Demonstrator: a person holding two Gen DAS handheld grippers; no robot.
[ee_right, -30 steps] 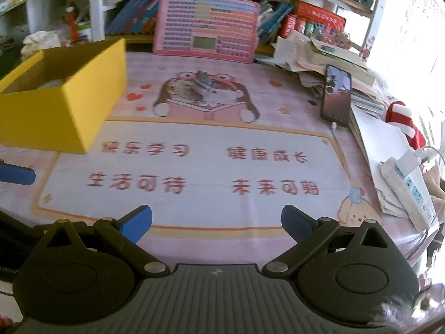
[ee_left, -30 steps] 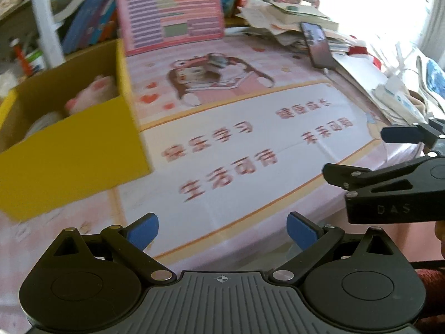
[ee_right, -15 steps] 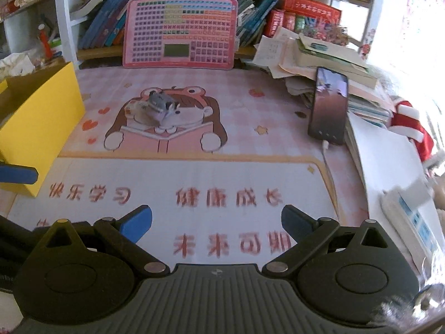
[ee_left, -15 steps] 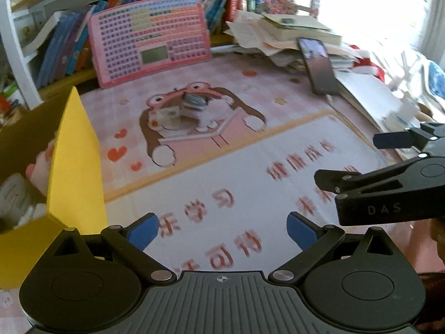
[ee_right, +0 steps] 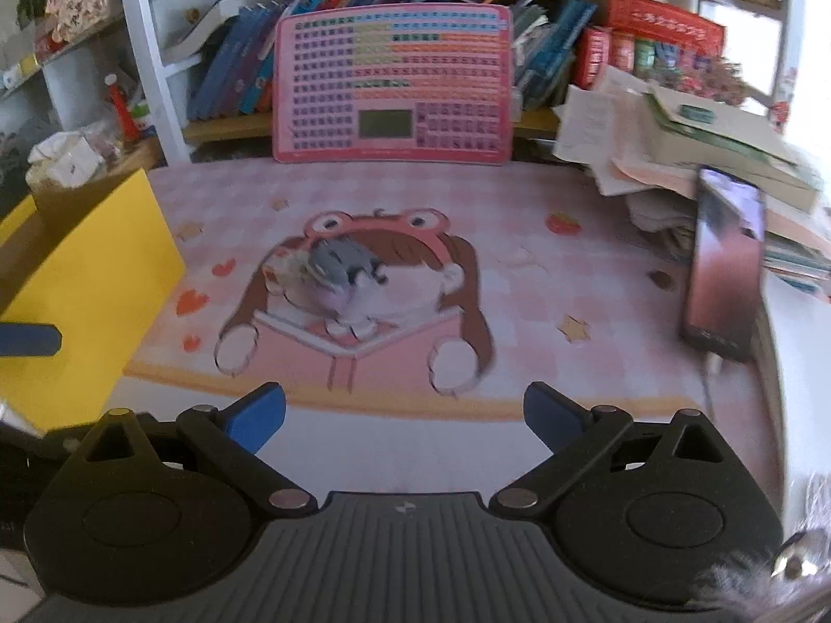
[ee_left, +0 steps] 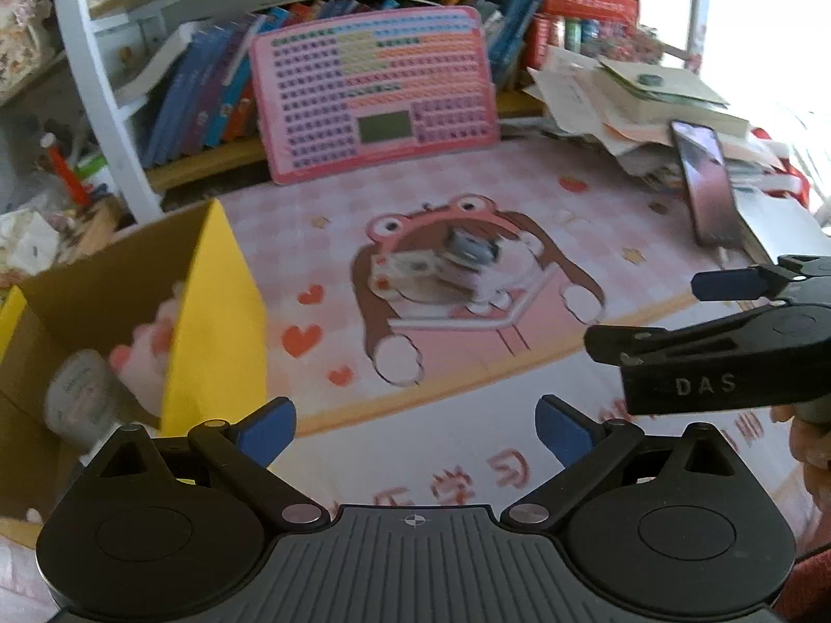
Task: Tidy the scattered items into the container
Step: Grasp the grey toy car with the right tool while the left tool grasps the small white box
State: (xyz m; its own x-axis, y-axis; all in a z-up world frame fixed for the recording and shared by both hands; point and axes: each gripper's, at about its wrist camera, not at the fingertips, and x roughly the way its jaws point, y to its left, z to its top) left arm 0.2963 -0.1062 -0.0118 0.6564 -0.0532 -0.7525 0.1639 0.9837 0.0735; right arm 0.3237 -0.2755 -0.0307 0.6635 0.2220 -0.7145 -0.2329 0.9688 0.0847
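Observation:
A small grey object (ee_left: 470, 248) (ee_right: 340, 262) lies on a flat white packet (ee_left: 410, 270) in the middle of the pink cartoon mat (ee_left: 519, 353), ahead of both grippers. The yellow cardboard box (ee_left: 218, 322) (ee_right: 88, 285) stands at the left; a pink plush toy (ee_left: 148, 342) and a grey tube (ee_left: 78, 389) lie inside it. My left gripper (ee_left: 415, 428) is open with nothing between its blue pads, near the box's corner. My right gripper (ee_right: 404, 412) is open and empty too; it shows from the side (ee_left: 727, 322) in the left wrist view.
A pink keyboard-like learning board (ee_right: 392, 88) leans against a shelf of books (ee_right: 233, 72) at the back. A dark phone (ee_right: 724, 265) leans on a pile of papers and books (ee_right: 701, 156) at the right. A white shelf post (ee_right: 150, 57) rises behind the box.
Both grippers have moved forward over the mat towards the grey object, which now looks larger. The left view has swung right, so the box sits further left. Both stayed open.

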